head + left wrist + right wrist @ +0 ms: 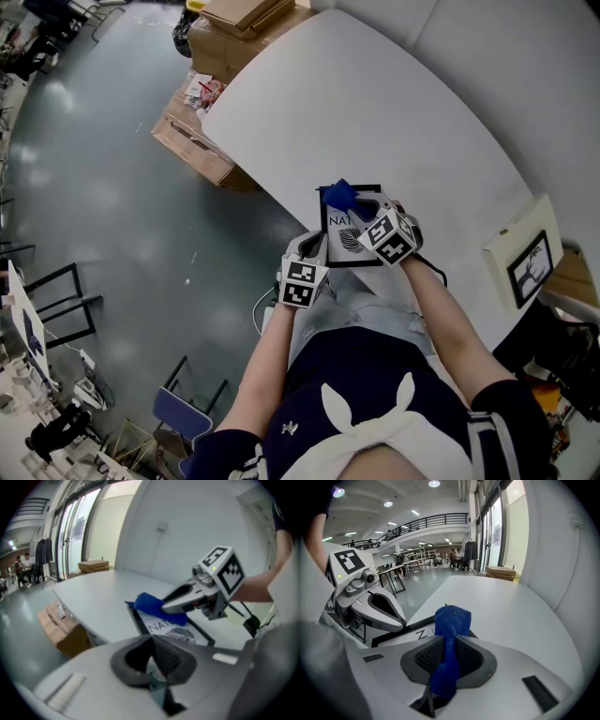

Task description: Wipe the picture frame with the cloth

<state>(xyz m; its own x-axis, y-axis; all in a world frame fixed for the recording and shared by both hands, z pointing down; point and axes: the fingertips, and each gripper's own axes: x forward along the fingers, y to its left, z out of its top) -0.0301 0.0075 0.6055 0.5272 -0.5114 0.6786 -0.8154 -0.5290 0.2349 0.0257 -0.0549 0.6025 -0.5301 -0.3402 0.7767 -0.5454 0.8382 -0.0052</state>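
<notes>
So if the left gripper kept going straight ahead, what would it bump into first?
Most likely the black-edged picture frame with the white print, lying flat just beyond the left gripper; how close it is, is hard to judge.

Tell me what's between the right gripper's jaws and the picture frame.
The blue cloth. The right gripper pinches it, and its bunched free end sits over the picture frame, as the right gripper view shows.
</notes>
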